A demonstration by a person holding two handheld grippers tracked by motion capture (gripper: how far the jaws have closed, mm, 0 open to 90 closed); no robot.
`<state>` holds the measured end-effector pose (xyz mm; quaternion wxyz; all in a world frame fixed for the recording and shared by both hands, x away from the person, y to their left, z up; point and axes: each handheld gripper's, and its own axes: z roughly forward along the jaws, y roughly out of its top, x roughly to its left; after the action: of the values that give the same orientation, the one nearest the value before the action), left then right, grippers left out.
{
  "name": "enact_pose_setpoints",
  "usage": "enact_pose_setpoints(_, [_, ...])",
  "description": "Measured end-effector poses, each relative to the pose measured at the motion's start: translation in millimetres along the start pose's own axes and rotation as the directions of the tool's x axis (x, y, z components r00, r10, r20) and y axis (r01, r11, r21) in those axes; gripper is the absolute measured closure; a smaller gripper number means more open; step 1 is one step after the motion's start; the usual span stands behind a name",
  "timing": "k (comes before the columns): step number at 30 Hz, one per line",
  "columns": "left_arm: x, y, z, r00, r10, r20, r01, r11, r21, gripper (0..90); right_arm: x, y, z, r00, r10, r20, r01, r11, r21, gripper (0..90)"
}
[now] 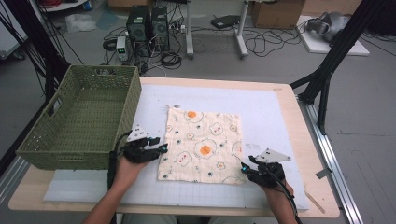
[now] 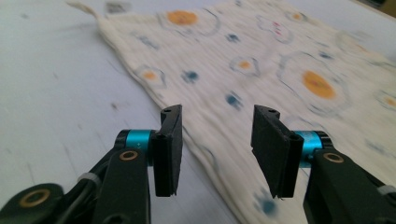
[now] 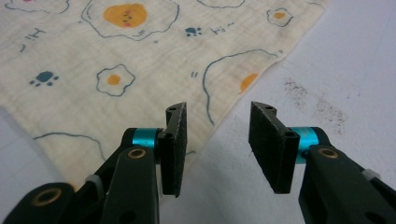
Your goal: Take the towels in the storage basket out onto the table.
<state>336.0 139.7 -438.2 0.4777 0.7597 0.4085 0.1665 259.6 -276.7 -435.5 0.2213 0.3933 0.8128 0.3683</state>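
The table [image 1: 280, 100] is carrying a green basket [image 1: 79, 116] at its left. The cloth [image 1: 203, 144] is lying flat at centre; it is probably light and limp, best pinched at near corners. The left gripper [image 1: 156, 145] and right gripper [image 1: 246, 169] are flanking it, jaws apart, with open mat around them.

Our two black grabbers

Our left gripper [image 1: 161, 148] and right gripper [image 1: 244, 168] have blue rings, gold screws, grey three-cornered plates and black cables.
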Motion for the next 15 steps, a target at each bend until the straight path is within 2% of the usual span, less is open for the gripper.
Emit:
enact_pose_setpoints(2, [6.3,7.2,14.0,0.9991,-0.024,-0.035,0.024,0.9995,-0.019,54.9,-3.0,0.0,-0.3,1.0000,0.009,-0.001,-0.009,1.000,-0.007,56.5])
enact_pose_setpoints(5, [14.4,19.4,34.0,0.9956,-0.044,-0.082,0.043,0.9990,-0.012,55.4,-6.2,0.2,0.7,0.9999,0.011,-0.005,-0.011,1.000,-0.008,56.5])
enact_pose_setpoints(7, [18.2,26.3,45.6,0.9934,-0.043,-0.106,0.042,0.9991,-0.008,55.5,-6.8,1.6,2.3,1.0000,0.003,-0.003,-0.003,1.000,-0.003,56.4])
enact_pose_setpoints(10, [25.0,32.8,62.1,0.9887,-0.029,-0.147,0.037,0.9980,0.052,54.9,-6.6,4.9,2.5,1.0000,0.005,-0.002,-0.005,1.000,-0.016,55.9])
enact_pose_setpoints(13, [31.6,36.0,77.1,0.9835,-0.038,-0.177,0.053,0.9952,0.082,54.5,-4.4,3.9,0.7,0.9999,-0.001,-0.010,0.000,1.000,-0.020,55.8])
enact_pose_setpoints(14, [32.0,35.7,79.9,0.9832,-0.045,-0.177,0.058,0.9956,0.073,55.2,-3.7,2.9,-0.1,1.0000,0.003,-0.009,-0.003,1.000,-0.019,55.8])
enact_pose_setpoints(15, [32.8,36.5,83.0,0.9814,-0.043,-0.187,0.063,0.9923,0.106,59.2,-4.0,2.4,-0.4,1.0000,0.002,-0.009,-0.002,1.000,-0.020,55.8])
